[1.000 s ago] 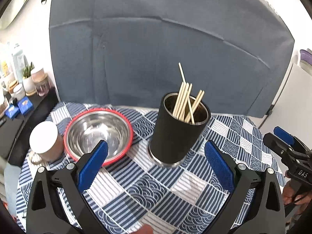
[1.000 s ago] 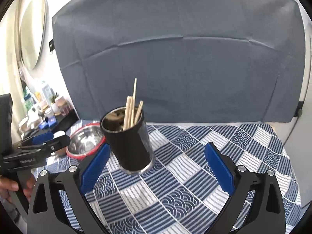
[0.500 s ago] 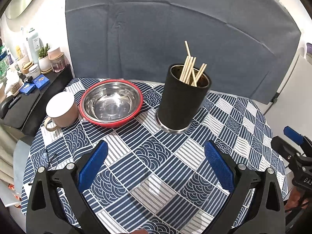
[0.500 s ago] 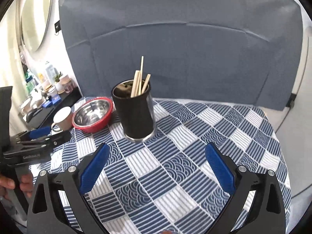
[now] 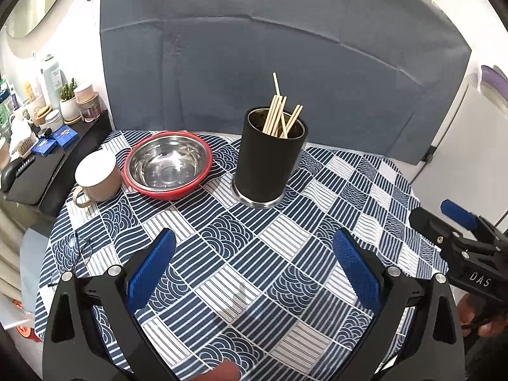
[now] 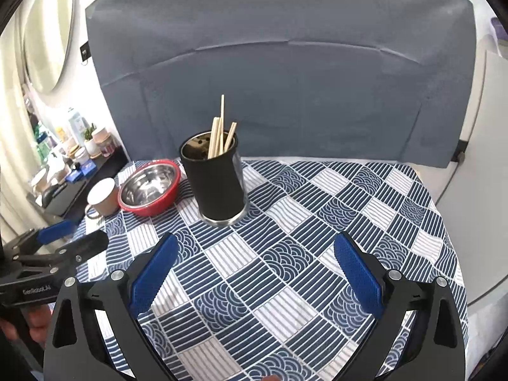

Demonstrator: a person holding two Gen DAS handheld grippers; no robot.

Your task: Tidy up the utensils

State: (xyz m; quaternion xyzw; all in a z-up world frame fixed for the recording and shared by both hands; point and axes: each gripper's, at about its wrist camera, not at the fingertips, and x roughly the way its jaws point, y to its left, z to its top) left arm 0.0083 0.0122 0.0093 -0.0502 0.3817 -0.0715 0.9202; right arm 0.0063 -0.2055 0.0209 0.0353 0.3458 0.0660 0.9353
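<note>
A black cylindrical holder [image 5: 269,162] [image 6: 217,181] stands upright on the blue patterned tablecloth, with several wooden chopsticks [image 5: 281,116] [image 6: 220,135] sticking out of it. My left gripper [image 5: 254,268] hangs open over the near part of the table, well short of the holder, with nothing between its blue pads. My right gripper [image 6: 255,268] is open too, empty, and also short of the holder. Each gripper shows at the edge of the other's view: the right gripper [image 5: 458,231] and the left gripper [image 6: 63,243].
A steel bowl with a red rim [image 5: 168,163] [image 6: 149,187] sits left of the holder, and a beige mug [image 5: 96,177] [image 6: 103,197] left of that. A dark side shelf [image 5: 38,162] with jars and boxes stands beyond the table's left edge. A grey cloth backdrop [image 5: 270,63] rises behind.
Both grippers have drawn back and up from the holder, which now looks smaller and farther away. More of the tablecloth shows in front. Both stay open and empty.
</note>
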